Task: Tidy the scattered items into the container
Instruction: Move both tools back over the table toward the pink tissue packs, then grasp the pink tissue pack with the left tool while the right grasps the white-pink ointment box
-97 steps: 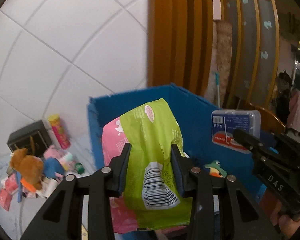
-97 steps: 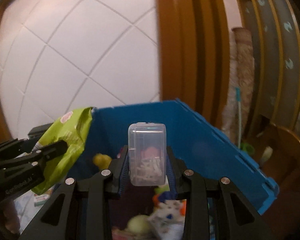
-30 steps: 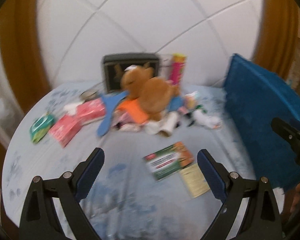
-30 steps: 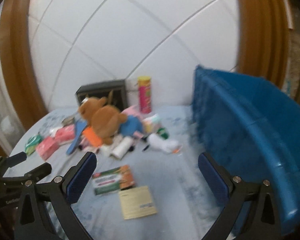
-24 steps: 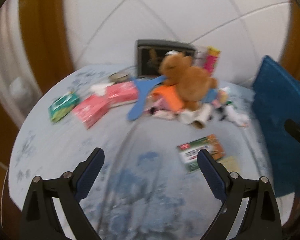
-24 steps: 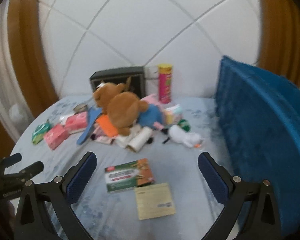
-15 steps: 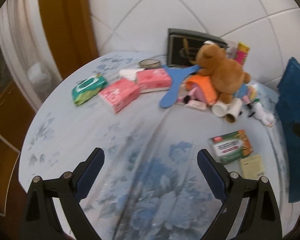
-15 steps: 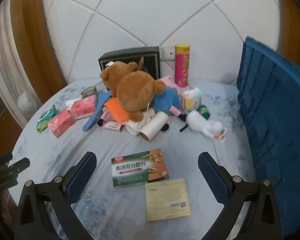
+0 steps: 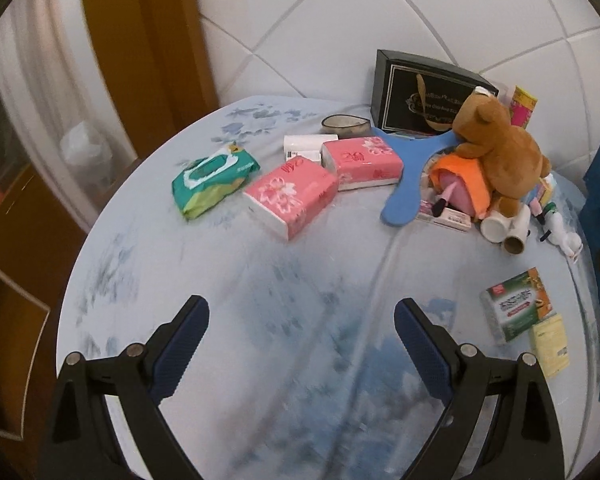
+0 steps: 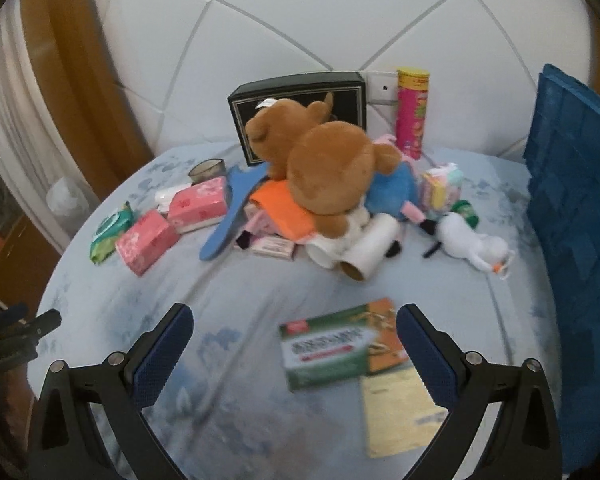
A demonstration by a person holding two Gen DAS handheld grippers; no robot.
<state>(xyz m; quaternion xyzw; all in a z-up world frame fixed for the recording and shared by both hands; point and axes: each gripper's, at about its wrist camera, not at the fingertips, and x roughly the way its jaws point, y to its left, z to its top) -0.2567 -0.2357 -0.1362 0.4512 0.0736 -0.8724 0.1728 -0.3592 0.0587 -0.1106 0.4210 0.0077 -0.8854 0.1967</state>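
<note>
Both claws, left and right, were black plastic with ribbed blue pads and silver screws.

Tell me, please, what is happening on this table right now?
A person is tidying clutter into the blue container at the table's right edge. Both tongs, left and right, are open and empty, hovering over the tablecloth. The right pair faces the green box; the left looks toward the pink tissue packs. The brown teddy bear tops the remaining pile.
</note>
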